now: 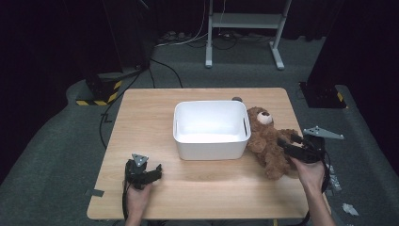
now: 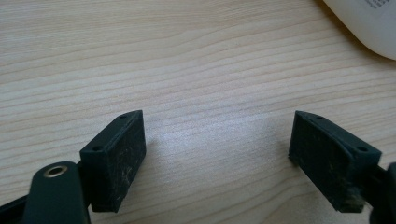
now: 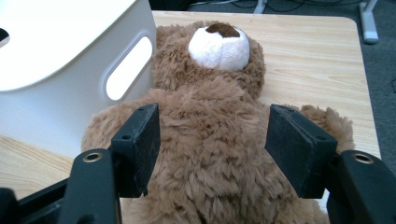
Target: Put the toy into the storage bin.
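Left gripper (image 1: 149, 173) near table (image 1: 141, 108) front edge, jaws wide, nothing between, resting over bare wood. Right gripper (image 3: 212, 140) low over teddy (image 3: 210, 154), jaws wide either side of belly, pads not seen pressing fur. Brown plush, white snout, dark nose; lying face up just right of white bin (image 1: 211, 141), touching its side. Teddy's legs cut off, far arm hidden behind bin.

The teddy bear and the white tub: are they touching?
Touching. In the right gripper view the teddy bear leans its arm and head against the white tub's side wall, no gap between them.
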Available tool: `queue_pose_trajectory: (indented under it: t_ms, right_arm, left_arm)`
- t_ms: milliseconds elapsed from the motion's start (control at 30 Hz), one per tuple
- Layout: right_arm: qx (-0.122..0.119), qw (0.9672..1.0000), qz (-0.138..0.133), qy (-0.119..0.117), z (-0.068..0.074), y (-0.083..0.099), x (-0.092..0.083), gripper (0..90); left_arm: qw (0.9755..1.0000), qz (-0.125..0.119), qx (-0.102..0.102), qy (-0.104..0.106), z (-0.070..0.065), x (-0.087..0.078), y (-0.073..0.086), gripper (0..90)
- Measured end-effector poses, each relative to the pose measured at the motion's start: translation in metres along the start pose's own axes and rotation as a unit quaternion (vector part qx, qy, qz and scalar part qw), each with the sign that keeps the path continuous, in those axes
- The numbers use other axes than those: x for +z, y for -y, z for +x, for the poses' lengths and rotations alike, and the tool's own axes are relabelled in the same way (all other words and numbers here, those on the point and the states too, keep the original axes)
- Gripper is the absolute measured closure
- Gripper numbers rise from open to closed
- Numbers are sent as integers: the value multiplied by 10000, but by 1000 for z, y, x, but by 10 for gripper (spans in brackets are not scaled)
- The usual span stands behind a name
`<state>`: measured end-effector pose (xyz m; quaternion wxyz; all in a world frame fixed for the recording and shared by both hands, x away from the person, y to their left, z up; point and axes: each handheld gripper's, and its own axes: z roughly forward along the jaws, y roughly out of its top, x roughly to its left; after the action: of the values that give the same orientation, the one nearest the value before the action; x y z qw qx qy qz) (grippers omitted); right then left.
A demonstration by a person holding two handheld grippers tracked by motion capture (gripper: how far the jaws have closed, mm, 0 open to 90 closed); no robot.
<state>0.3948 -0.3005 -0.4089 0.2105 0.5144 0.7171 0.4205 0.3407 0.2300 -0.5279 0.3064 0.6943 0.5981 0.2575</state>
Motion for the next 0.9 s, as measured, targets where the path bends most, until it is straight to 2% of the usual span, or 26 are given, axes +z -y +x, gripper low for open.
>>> queue_pose_trajectory:
  t_ms: [467, 900]
  right_arm:
    - [-85, 9999, 27, 78, 0, -16, 11, 333]
    - [-24, 9995, 280, 166, -5, -26, 30, 297]
  left_arm:
    - [10000, -10, 8, 15, 0, 1, 0, 186]
    - [10000, -12, 7, 11, 0, 1, 0, 187]
